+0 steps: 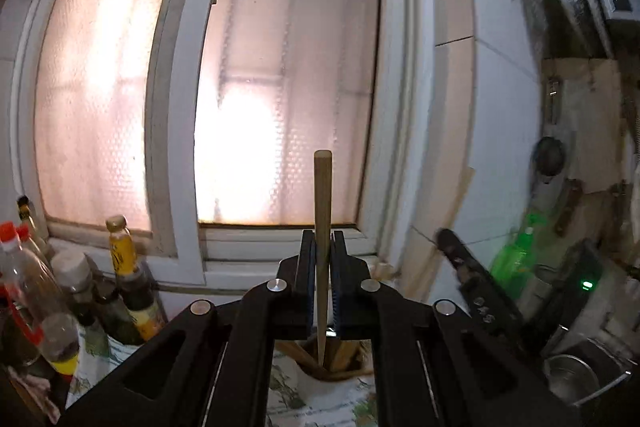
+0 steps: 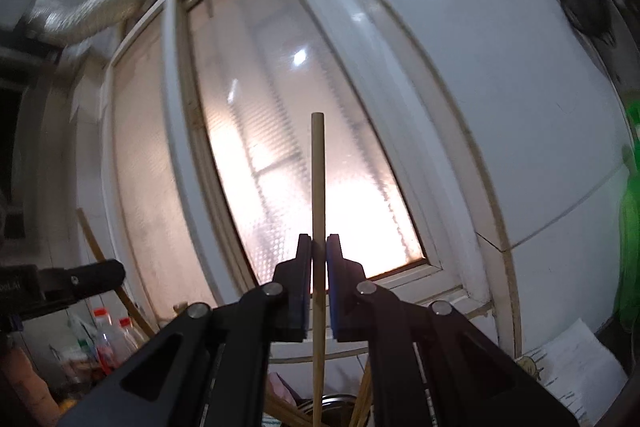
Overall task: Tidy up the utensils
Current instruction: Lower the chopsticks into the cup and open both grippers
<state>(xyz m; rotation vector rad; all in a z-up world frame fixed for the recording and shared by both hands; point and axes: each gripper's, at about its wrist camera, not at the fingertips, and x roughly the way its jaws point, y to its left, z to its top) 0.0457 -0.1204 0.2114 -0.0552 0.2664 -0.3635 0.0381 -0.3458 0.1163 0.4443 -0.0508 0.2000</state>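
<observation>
In the left wrist view my left gripper point(image 1: 323, 239) is shut on a tapered wooden chopstick point(image 1: 322, 195) that stands upright, thick end up. Its thin tip hangs just over a holder of wooden sticks point(image 1: 344, 353) below the jaws. In the right wrist view my right gripper point(image 2: 319, 241) is shut on a second, thinner wooden chopstick point(image 2: 317, 179), also upright. Its lower end runs down past the jaws toward a metal holder point(image 2: 336, 399) with more sticks point(image 2: 362, 403) in it.
A frosted window point(image 1: 280, 87) in a white frame fills the background. Several sauce bottles point(image 1: 124, 259) crowd the left. A green bottle point(image 1: 516, 259) and a steel cup point(image 1: 570, 375) stand at the right. The other tool's black body point(image 1: 480, 291) reaches in from the right.
</observation>
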